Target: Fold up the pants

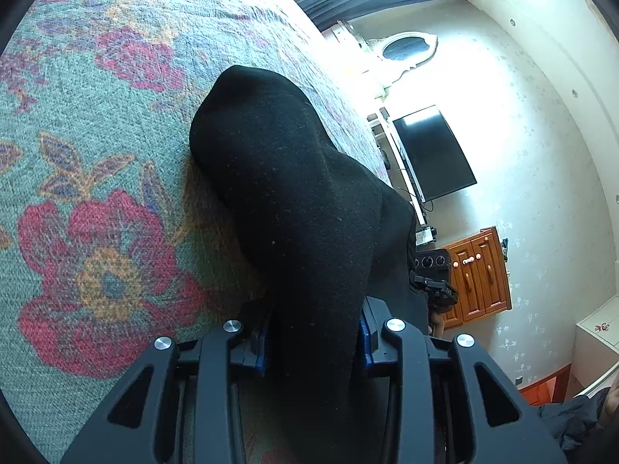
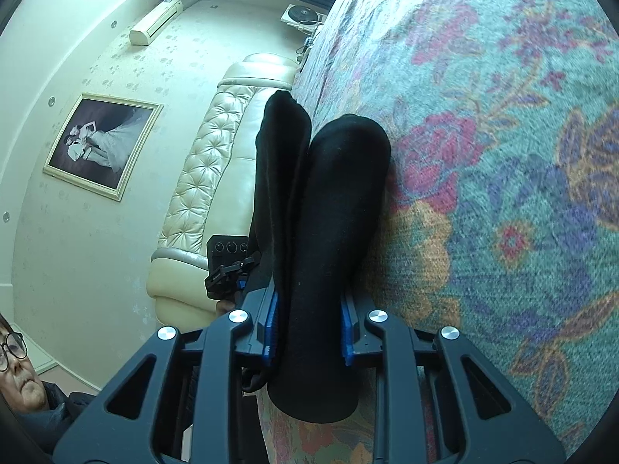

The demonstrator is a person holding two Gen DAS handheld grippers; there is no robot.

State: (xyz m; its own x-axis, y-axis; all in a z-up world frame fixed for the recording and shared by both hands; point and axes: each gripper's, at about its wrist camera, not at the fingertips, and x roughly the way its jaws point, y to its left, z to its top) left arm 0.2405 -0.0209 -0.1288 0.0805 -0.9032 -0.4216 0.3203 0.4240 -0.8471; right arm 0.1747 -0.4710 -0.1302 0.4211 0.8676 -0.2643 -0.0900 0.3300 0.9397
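The black pants hang bunched over the floral bedspread. My left gripper is shut on a thick fold of them, with the cloth running between the blue pads. In the right wrist view the black pants show as two rolled layers side by side. My right gripper is shut on them, blue pads pressing both sides. The other gripper shows just left of the cloth, and likewise in the left wrist view.
The floral bedspread fills the right wrist view's right side. A cream padded headboard and a framed photo are on the wall. A wall TV and a wooden cabinet stand beyond the bed. A person's face is at lower left.
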